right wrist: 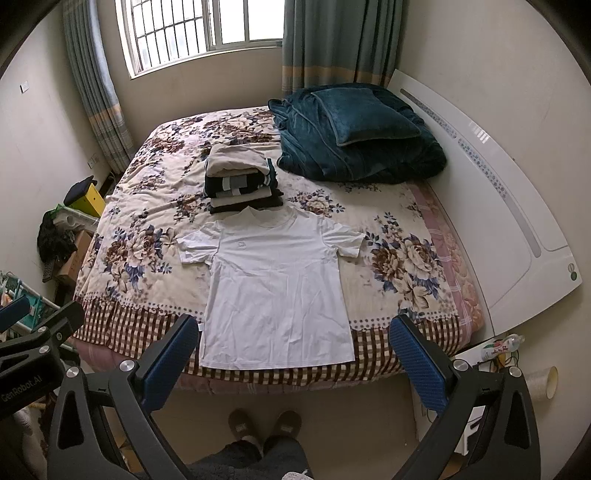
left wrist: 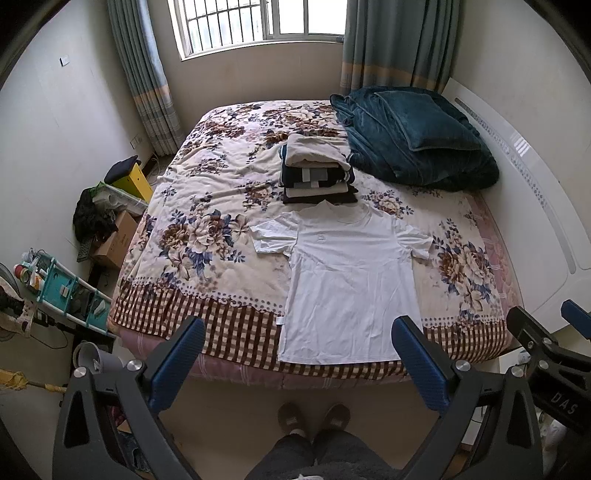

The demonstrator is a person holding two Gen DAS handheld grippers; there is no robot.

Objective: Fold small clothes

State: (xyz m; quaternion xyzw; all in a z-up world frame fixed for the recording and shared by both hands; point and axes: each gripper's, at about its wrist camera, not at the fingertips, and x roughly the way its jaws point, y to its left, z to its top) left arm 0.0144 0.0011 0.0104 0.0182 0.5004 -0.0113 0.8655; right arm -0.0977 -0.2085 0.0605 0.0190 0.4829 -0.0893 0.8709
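From my left camera, I see my left gripper (left wrist: 297,334) with its fingers wide apart, holding nothing. The white T-shirt (left wrist: 347,280) lies flat at the bed's (left wrist: 207,206) near edge.

From my right camera, my right gripper (right wrist: 295,332) is spread wide too. The T-shirt's collar touches a pile of folded clothes (right wrist: 240,181).

pale walls, barred window (left wrist: 255,22) between blue-grey curtains (left wrist: 147,74), floral-covered bed (left wrist: 207,206), white headboard (left wrist: 532,206)

white T-shirt (left wrist: 347,280) | spread flat, collar away | folded clothes stack (left wrist: 314,170) touching collar
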